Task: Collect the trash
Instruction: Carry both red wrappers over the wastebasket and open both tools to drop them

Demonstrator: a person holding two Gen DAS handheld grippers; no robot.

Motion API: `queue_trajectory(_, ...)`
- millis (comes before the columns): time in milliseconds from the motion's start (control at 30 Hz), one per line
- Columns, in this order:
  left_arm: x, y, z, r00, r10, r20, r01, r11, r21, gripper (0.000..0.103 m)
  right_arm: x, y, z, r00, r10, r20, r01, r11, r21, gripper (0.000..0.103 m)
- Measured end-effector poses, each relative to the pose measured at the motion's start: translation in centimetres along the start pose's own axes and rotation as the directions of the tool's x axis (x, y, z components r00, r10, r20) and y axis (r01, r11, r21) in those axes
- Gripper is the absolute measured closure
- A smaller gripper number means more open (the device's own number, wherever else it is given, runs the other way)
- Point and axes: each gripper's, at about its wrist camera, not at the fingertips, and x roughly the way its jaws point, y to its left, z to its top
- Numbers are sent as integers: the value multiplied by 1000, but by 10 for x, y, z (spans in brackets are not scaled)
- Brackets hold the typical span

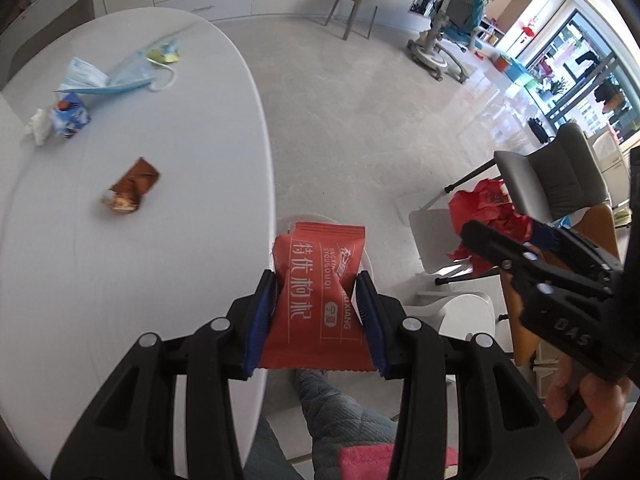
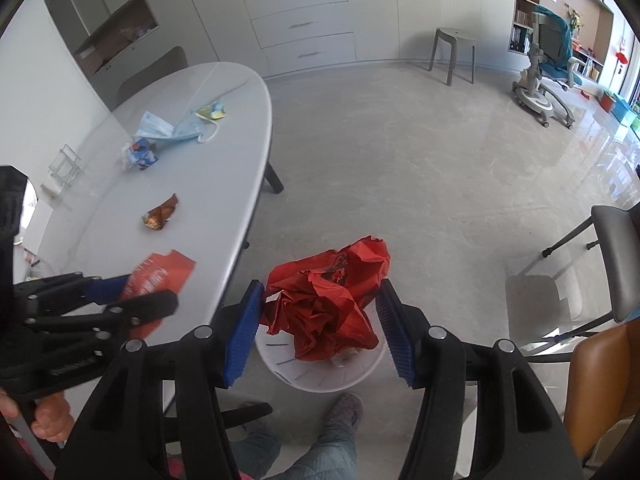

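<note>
My left gripper point(image 1: 316, 280) is shut on a flat red snack packet point(image 1: 316, 300) with white print, held just past the white oval table's point(image 1: 140, 300) edge. My right gripper point(image 2: 320, 288) is shut on a crumpled red plastic bag point(image 2: 328, 300), which hangs over a white bin point(image 2: 320, 376) on the floor. Each gripper shows in the other's view: the right gripper point(image 1: 492, 236) with its bag point(image 1: 484, 208), and the left gripper point(image 2: 152, 290) with its packet point(image 2: 160, 276). On the table lie a brown wrapper point(image 1: 132, 186), a blue carton point(image 1: 70, 118), a white tissue point(image 1: 38, 126), a face mask point(image 1: 108, 80) and a yellow-green wrapper point(image 1: 162, 54).
A person's legs and slippered foot point(image 2: 344, 412) stand beside the bin. A grey chair point(image 2: 616, 264) and an orange chair point(image 2: 600, 392) are on the right. A grey stool point(image 2: 454, 54) and drawers point(image 2: 304, 24) stand at the far wall across open floor.
</note>
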Motion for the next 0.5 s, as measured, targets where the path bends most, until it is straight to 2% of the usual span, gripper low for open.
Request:
queue_trajectory(67,9,-9,0,1000,-12,-20,12,1000,0,59,-2,-11,2,1000,0,-1,0,1000,-3,45)
queue_trajectory(100,12,-13,1,999,-23,-28,23,1000,-5,51,-2,-16,3,1000,2,-1,-2,1000,-5,45)
queue_trajectory(133,15,-18,2,999,-24,-30,23,1000,-16,39,-3,-20,3,1000,5,-1,-5,1000,-7,45)
queue_trajectory(233,15,-28,4,1000,8,-10,-8,999,-34,17,-2,-29,6,1000,12,-5,-12,1000,-16,45)
queue_trajectory(333,14,-34,8,999,41,-12,-42,998,-47,8,0,-35,8,1000,22,-11,-22,999,-23,44)
queue_trajectory(500,7,-23,12,994,108,-6,-108,989,-99,8,5,-37,11,999,39,-15,-39,999,-33,44)
